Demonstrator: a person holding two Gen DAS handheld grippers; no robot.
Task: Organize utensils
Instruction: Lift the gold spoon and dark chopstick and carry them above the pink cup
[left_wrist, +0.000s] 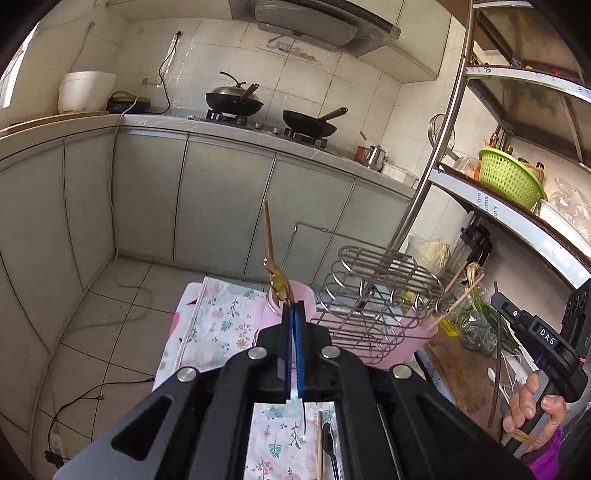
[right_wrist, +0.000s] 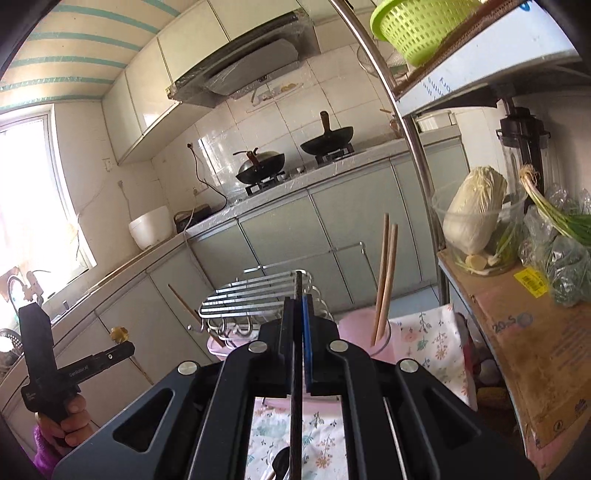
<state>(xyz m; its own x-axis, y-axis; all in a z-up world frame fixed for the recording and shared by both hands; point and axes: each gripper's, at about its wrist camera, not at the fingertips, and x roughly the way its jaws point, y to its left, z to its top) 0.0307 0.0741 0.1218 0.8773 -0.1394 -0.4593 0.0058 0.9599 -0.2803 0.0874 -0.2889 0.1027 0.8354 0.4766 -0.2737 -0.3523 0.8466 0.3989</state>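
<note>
My left gripper (left_wrist: 293, 306) is shut on a thin brown stick with a gold ornament (left_wrist: 275, 277), which points up and away. It shows at the left of the right wrist view too, as left gripper (right_wrist: 129, 347). My right gripper (right_wrist: 301, 295) is shut on a thin dark chopstick (right_wrist: 296, 369) running along its fingers. In the left wrist view this dark chopstick (left_wrist: 495, 369) hangs down from the right gripper (left_wrist: 498, 299). A pink cup (right_wrist: 369, 332) holds two wooden chopsticks (right_wrist: 386, 277). A black spoon (left_wrist: 327, 443) and a wooden chopstick (left_wrist: 319, 443) lie on the floral cloth (left_wrist: 221, 325).
A wire rack (left_wrist: 380, 288) stands on a pink tray (left_wrist: 410, 336) just beyond both grippers. A metal shelf at the right carries a green basket (left_wrist: 509, 177), a cabbage (right_wrist: 474, 206), scallions and a cardboard box (right_wrist: 517, 325). Counter with woks (left_wrist: 310, 122) behind; cables on the floor.
</note>
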